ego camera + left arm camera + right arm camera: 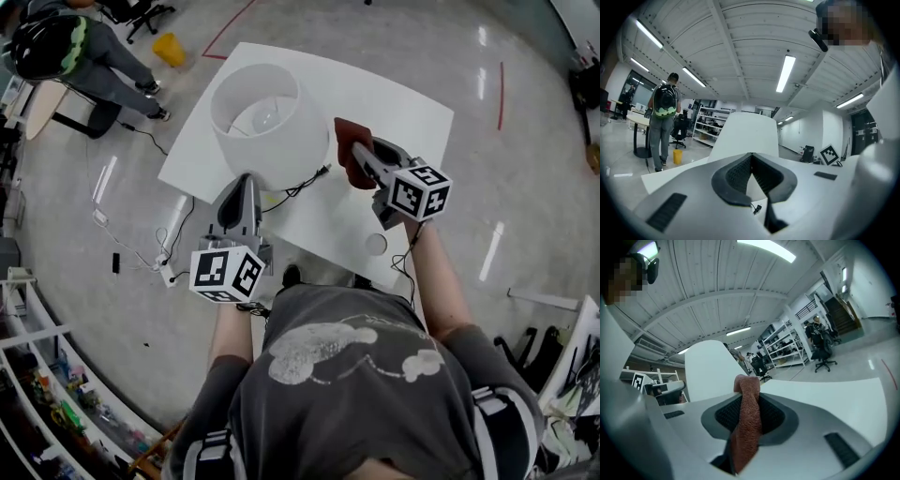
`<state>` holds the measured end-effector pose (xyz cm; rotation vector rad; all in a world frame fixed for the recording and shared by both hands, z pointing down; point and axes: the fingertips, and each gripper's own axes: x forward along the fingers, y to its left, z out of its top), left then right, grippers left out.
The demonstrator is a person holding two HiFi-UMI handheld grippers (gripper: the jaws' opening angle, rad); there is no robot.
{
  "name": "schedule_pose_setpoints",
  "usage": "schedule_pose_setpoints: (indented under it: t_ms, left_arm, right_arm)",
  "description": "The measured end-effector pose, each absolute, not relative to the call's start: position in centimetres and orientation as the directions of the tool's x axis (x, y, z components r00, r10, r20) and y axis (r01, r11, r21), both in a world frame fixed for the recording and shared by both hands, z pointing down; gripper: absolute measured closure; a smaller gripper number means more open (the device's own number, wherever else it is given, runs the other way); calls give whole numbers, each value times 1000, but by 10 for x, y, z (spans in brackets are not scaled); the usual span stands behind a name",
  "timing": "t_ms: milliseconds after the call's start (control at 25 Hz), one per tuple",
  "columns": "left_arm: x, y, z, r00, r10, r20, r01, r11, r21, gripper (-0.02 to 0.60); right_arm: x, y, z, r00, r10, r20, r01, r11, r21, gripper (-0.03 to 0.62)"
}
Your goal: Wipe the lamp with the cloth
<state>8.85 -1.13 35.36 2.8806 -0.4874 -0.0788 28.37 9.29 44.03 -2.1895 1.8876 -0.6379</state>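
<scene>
Fingers (725, 416) of the right gripper (360, 159) pinch the rust-brown cloth (749, 427) just beside the white-shaded lamp (267, 117) on the counter (412, 112), while the left gripper (244, 183), closed and empty, sits nearby; a hard swipe could likely tip the unsteadied lamp.

Cloth (748, 427) is showing a rough, nubby weave, lamp (272, 141) shade is looking smooth and matt, table (408, 122) is reading as smooth with a dull sheen, right gripper (746, 397) pads (772, 416) are showing ribbed matt black inside a smooth grey plastic-looking shell, and floor (534, 159) is reflecting lights glossily.
</scene>
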Motion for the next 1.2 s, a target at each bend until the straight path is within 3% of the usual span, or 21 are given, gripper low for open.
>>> schedule_pose_setpoints:
  t_ms: [520,800,1200]
  left_arm:
    - [105,38,291,882,-452,-133,-433,-889,151,574]
    - [108,37,288,892,-422,-164,-402,-904,143,574]
    - [117,36,305,920,-362,-153,-331,-923,198,574]
  right_arm:
    - [257,72,298,-253,-961,-115,-903,277,-328,508]
    - [251,41,309,-205,-979,3,-944,197,-263,508]
    - [278,35,347,-76,-992,99,-930,35,-366,508]
